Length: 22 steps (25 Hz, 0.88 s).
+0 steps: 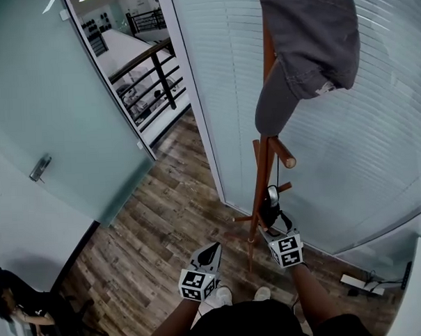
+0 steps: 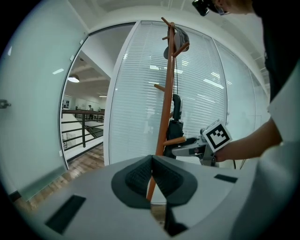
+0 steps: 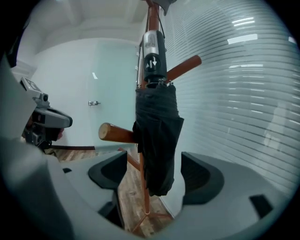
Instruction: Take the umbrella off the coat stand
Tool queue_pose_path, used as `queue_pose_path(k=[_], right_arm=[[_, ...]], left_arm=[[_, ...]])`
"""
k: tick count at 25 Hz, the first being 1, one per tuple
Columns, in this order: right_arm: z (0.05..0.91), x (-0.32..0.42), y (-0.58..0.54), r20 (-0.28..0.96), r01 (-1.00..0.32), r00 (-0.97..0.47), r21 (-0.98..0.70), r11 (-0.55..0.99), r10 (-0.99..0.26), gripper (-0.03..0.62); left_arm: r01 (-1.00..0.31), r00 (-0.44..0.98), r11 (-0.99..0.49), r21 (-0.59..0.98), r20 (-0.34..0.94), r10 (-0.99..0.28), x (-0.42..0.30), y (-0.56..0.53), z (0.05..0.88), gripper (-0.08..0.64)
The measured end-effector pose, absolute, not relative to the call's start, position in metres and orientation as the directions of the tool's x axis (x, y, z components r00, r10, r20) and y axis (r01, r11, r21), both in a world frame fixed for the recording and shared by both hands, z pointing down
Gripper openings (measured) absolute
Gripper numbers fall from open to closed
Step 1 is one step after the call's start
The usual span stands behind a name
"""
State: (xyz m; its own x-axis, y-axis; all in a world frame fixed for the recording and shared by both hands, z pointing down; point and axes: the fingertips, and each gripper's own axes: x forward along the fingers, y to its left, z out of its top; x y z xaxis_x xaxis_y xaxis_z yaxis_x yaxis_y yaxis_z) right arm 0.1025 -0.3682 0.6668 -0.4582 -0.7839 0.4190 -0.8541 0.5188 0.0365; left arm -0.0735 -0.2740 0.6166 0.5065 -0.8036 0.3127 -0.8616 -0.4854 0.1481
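A: R gripper (image 3: pixel 153 169) is filling the nearest view. What's it doing?
B: Gaping wide, not clamping anything. Lower end of the umbrella (image 3: pixel 157 136) is showing btwn its jaws, but neither pad is pressing on it.
A: Where's the umbrella hanging?
B: On the coat stand (image 1: pixel 263 161), not off yet. It's folded, black, handle up, dangling by a thin cord from an upper peg and lying right alongside the pole. Lower wooden peg (image 3: pixel 117 132) is poking out from behind it to the left.
A: L gripper (image 2: pixel 152 174)?
B: Jaws are pressing together w/ nothing btwn them. It's pointing at the stand, apart from the umbrella.
A: Anything else on the stand?
B: Grey cap (image 1: pixel 304 45) is sitting on the top. Stand's feet are resting on the wood floor (image 1: pixel 157 229), near its edge along the glass wall (image 1: pixel 356 150) w/ blinds.
A: Person?
B: Standing just behind the stand, white shoes (image 1: pixel 219 296) showing near its base, both arms reaching fwd.
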Motion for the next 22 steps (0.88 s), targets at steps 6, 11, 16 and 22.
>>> queue_pose_path(k=[6,11,16,22], right_arm=[[0.665,0.097,-0.384,0.391,-0.829,-0.488,0.072,0.554,-0.781,0.347],[0.664,0.095,-0.391,0.355,-0.817,-0.5,0.11,0.567,-0.79,0.287],[0.665,0.099,-0.392,0.305,-0.816,-0.511,0.123,0.565,-0.804,0.255],[0.658,0.098,-0.384,0.305,-0.825,-0.514,0.079,0.559,-0.802,0.247]], left_arm=[[-0.876,0.481,-0.46,0.146,0.327,-0.813,-0.08,-0.271,0.619,0.013],[-0.881,0.471,-0.449,0.146,0.332,-0.817,-0.08,-0.269,0.621,0.012],[-0.875,0.481,-0.466,0.13,0.331,-0.812,-0.072,-0.265,0.618,0.012],[-0.871,0.49,-0.47,0.143,0.335,-0.805,-0.068,-0.265,0.62,0.012]])
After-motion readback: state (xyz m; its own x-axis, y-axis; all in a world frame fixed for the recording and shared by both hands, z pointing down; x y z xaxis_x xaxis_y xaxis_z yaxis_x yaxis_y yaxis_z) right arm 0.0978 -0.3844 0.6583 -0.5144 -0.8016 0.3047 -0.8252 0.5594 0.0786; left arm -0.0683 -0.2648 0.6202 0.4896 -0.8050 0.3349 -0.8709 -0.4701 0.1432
